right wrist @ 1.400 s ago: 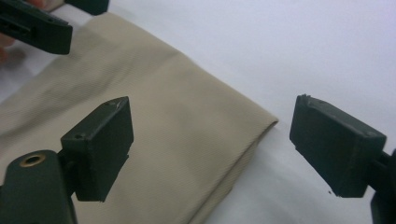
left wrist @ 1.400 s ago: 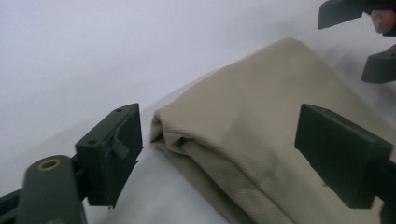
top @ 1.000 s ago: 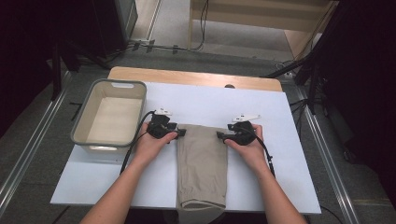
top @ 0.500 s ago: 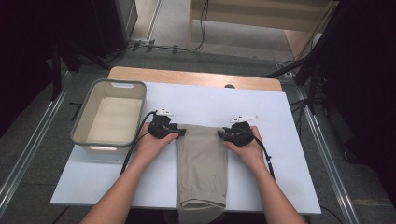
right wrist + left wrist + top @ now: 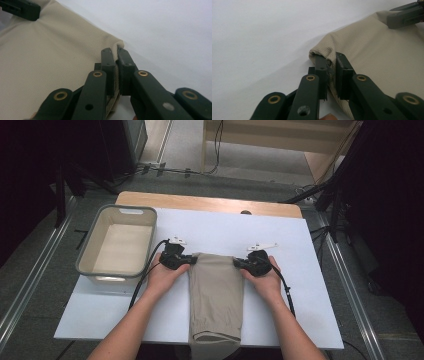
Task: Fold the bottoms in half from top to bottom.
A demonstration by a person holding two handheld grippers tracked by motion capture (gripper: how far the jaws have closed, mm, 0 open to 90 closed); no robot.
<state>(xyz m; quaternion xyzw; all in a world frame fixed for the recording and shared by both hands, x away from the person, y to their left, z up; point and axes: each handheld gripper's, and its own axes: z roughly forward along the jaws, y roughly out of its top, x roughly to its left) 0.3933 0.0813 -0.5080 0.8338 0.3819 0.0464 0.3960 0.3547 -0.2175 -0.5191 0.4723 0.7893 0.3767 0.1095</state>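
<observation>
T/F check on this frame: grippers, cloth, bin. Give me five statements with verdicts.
1. The left gripper is shut on a far corner of the beige cloth. True; its jaws have just been closing, with fabric between them.
2. The right gripper is open and off the cloth. False: it pinches the other far corner, its jaws also just closed.
3. The grey bin holds folded clothes. False: it looks empty.
4. The cloth hangs over the near edge of the white board. True.
5. The bin sits to the right of the cloth in the high view. False: it sits to the left, at the board's left edge.
</observation>
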